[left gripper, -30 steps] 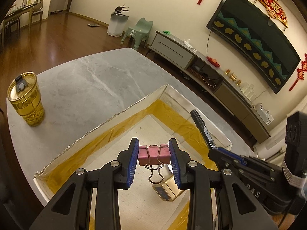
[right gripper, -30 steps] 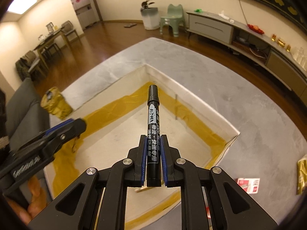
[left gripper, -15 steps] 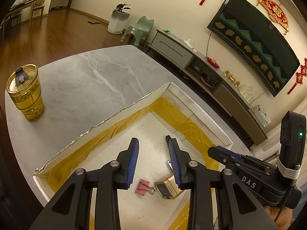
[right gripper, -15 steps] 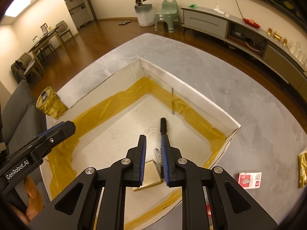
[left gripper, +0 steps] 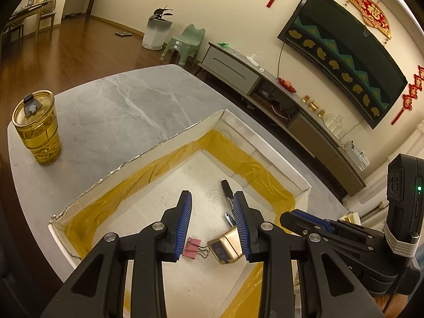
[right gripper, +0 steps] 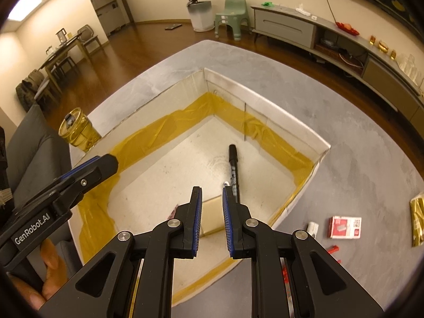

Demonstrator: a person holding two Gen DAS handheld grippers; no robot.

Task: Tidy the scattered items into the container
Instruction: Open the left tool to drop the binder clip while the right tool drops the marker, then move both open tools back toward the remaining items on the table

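Grippers, left (left gripper: pixel 213 221) and right (right gripper: pixel 212 218), both stand open and empty at the lower middle, above the box (right gripper: pixel 265 98) where marker (right gripper: pixel 233 167), pink clip (left gripper: pixel 191 247) and gold case (left gripper: pixel 225 246) lie.

Both hand-held grippers have released: binder clip (left gripper: pixel 192 247) and marker (right gripper: pixel 233 170) now lie in the box (right gripper: pixel 286 107).

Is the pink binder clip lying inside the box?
Yes, the pink binder clip lies on the floor of the box, beside a small gold box.
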